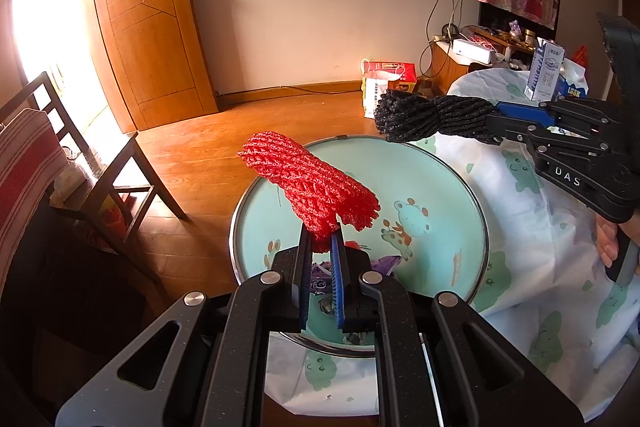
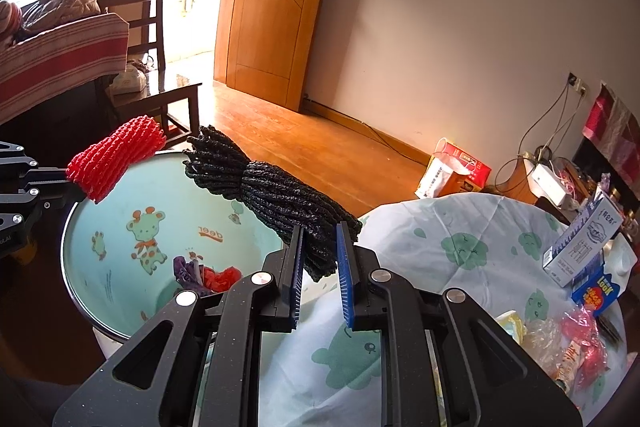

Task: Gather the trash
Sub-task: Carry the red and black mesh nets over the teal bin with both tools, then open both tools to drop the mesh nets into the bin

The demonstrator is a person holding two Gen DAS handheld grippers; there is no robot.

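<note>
My left gripper (image 1: 322,233) is shut on a red foam net sleeve (image 1: 310,185) and holds it above a pale green basin (image 1: 440,187) with cartoon animals. My right gripper (image 2: 320,231) is shut on a black foam net sleeve (image 2: 276,195) and holds it over the basin's rim (image 2: 96,307), beside the table. The basin holds a purple wrapper (image 2: 186,269) and red scraps (image 2: 220,277). The right gripper with the black sleeve (image 1: 432,119) shows in the left wrist view; the red sleeve (image 2: 116,155) shows in the right wrist view.
A table with a white cloth (image 2: 460,267) carries a milk carton (image 2: 580,243), a blue box (image 2: 596,291) and plastic wrappers (image 2: 568,343). A dark wooden chair (image 1: 100,163) stands left of the basin. A red gift bag (image 1: 384,83) stands on the wooden floor.
</note>
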